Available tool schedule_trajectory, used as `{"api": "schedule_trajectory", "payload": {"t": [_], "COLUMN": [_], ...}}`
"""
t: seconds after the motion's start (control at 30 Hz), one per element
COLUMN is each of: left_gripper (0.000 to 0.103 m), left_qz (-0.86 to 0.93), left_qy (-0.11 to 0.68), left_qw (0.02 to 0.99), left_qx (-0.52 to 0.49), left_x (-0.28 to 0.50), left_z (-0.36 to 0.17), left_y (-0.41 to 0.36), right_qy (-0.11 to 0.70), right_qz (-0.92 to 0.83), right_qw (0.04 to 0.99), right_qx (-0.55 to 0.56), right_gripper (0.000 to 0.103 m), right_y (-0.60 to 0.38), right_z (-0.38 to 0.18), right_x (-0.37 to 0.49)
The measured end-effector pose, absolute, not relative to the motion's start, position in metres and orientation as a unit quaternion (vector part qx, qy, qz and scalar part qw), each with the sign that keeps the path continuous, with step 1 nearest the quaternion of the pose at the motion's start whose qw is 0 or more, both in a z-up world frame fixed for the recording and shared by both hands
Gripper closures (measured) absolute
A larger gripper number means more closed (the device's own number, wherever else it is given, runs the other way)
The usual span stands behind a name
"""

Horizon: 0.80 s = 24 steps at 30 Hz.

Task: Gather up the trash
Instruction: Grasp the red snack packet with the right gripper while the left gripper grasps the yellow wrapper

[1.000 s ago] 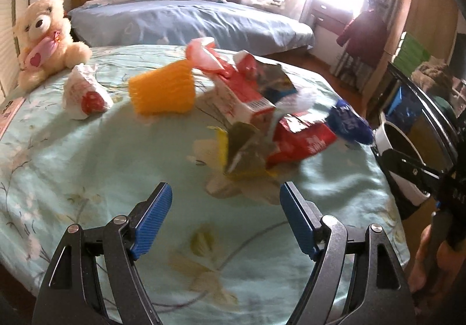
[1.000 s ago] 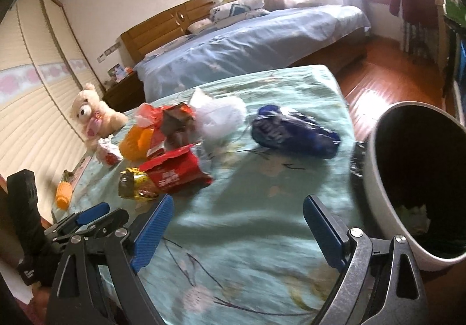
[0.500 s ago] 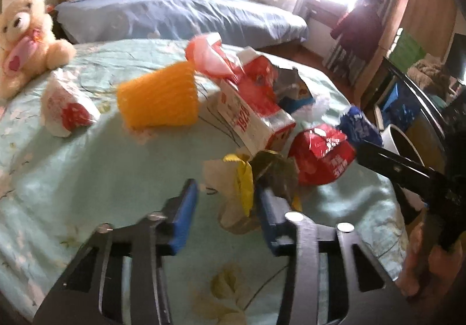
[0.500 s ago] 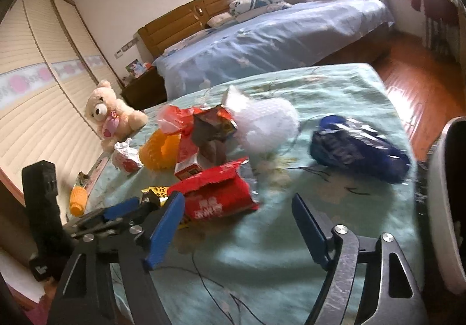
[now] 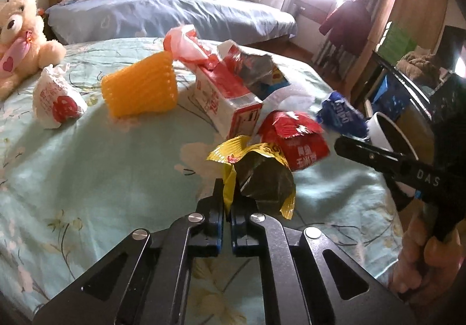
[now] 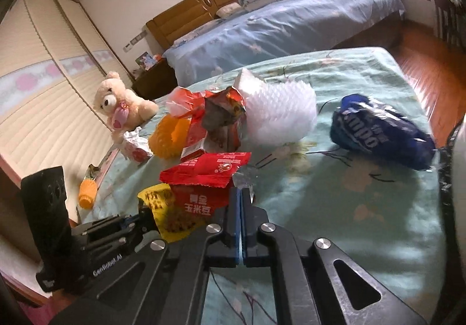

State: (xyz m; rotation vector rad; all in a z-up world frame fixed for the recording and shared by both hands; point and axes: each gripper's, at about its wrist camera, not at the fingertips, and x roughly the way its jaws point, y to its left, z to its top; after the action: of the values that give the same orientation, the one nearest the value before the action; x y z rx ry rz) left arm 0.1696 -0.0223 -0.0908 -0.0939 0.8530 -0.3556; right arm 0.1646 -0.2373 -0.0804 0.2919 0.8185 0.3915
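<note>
We see left gripper [image 5: 228, 210]: black frame, blue pads, silver screws | right gripper [image 6: 241, 202]: same, "DAS" marking | bare skin

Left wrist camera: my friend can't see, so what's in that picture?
The left gripper is shut on a crumpled yellow wrapper above a pale green flowered bedspread. Behind it lie a red snack bag, a red and white carton, an orange foam net and a blue bag. A teddy bear sits far left.

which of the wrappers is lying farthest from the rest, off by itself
The blue wrapper, alone near the bin-side edge of the bedspread; the red and yellow ones sit clustered with the carton.
</note>
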Motion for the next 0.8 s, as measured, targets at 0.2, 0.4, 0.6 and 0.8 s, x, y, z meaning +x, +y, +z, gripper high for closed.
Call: {"api": "schedule_trajectory", "payload": {"t": [0.2, 0.4, 0.6, 0.8], "left_gripper": [0.101, 0.101, 0.101, 0.101], "left_qz": [-0.173, -0.157, -0.147, -0.150], "left_qy": [0.403, 0.411, 0.413, 0.417], "left_qw": [0.898, 0.898, 0.898, 0.896], "left_qx": [-0.032, -0.029, -0.038, -0.043], "left_x": [0.163, 0.159, 0.157, 0.159], "left_z": [-0.084, -0.090, -0.092, -0.096], "left_y": [-0.030, -0.019, -0.004, -0.002], "right_qy": [0.384, 0.405, 0.409, 0.432], "right_qz": [0.176, 0.183, 0.195, 0.213], "right_qw": [0.893, 0.873, 0.862, 0.832], "right_qx": [0.155, 0.201, 0.227, 0.276], "right_gripper": [0.098, 0.048, 0.048, 0.080], "right_y": [-0.255, -0.256, -0.241, -0.235], "right_z": [-0.075, -0.089, -0.093, -0.115], "right_x": [0.149, 0.163, 0.181, 0.200]}}
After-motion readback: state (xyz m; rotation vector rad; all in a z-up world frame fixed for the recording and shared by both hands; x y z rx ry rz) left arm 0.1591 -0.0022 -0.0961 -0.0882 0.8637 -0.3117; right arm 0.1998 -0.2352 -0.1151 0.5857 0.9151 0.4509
